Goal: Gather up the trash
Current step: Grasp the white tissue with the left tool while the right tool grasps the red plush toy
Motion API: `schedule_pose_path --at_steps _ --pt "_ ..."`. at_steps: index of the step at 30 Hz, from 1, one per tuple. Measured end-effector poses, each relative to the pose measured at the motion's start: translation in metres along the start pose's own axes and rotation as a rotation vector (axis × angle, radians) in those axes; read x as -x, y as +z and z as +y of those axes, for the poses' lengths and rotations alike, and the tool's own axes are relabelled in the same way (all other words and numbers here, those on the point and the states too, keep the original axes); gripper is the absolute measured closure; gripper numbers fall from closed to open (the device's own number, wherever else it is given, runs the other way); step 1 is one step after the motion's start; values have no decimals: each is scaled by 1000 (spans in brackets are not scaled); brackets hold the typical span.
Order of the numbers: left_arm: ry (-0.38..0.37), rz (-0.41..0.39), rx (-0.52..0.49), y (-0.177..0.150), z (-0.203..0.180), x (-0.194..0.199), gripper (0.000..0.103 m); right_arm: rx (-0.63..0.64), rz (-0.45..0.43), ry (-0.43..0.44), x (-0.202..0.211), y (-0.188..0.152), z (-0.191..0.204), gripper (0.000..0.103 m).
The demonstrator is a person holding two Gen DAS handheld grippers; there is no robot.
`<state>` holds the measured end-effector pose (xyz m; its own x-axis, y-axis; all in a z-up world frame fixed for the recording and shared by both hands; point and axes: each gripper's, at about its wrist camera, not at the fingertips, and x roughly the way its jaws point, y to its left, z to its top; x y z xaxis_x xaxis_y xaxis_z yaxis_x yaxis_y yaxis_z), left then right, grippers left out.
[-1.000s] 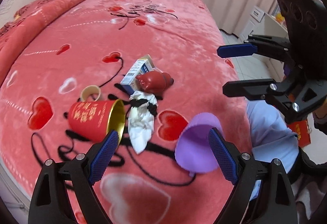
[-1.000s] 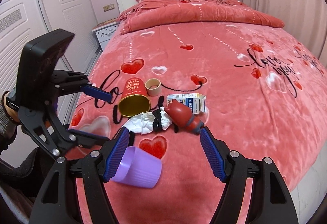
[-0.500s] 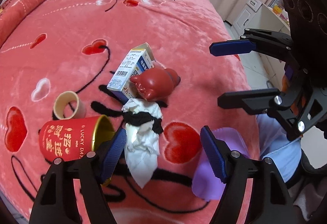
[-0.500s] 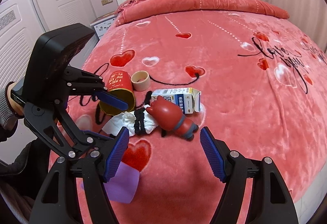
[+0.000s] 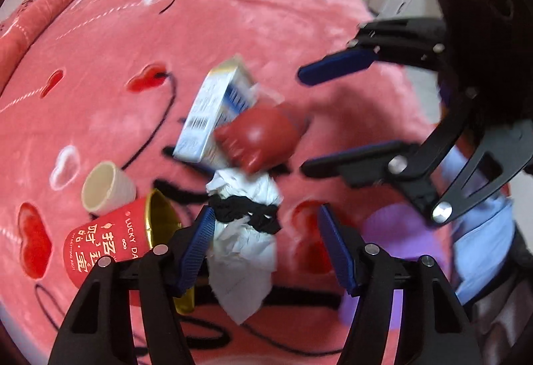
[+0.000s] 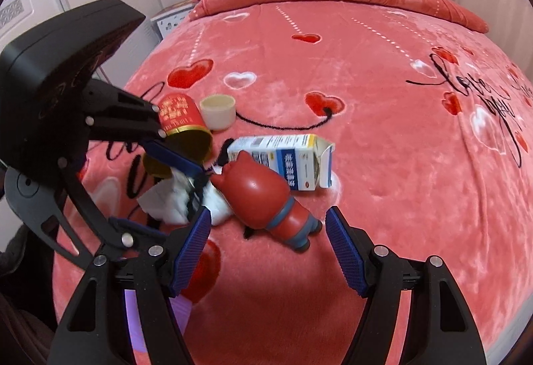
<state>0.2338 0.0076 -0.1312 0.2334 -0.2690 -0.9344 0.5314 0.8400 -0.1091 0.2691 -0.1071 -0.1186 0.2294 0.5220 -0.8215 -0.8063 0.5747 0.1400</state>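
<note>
While occluded elsewhere, purple cup (image 5: 393, 231) visible

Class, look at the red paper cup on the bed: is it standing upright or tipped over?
Tipped over. The red paper cup lies on its side on the blanket, its gold-lined mouth facing sideways, not up, towards the crumpled tissue.

plush, fuzzy bed blanket (image 6: 383, 138); crumpled white paper tissue (image 5: 246, 251); glossy red plastic pig figure (image 6: 263, 195); printed cardboard carton (image 6: 289, 155); gold-lined red paper cup (image 5: 110, 238).

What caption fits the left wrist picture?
Left gripper, fingers closing, over crumpled tissue on a heart-print bedspread.
</note>
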Motion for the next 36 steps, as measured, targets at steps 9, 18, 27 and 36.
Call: schedule_pose_path --at_steps 9,18,27,36 --pt "-28 -1 39 2 12 -9 38 29 21 11 -19 7 -2 38" --pt "-51 -11 76 -3 39 -13 58 68 45 25 -32 13 0 46" --pt "-40 -15 67 -5 39 -22 58 67 49 35 -38 12 0 49" --pt "-11 -25 60 -6 25 -22 62 57 30 30 -36 8 1 54"
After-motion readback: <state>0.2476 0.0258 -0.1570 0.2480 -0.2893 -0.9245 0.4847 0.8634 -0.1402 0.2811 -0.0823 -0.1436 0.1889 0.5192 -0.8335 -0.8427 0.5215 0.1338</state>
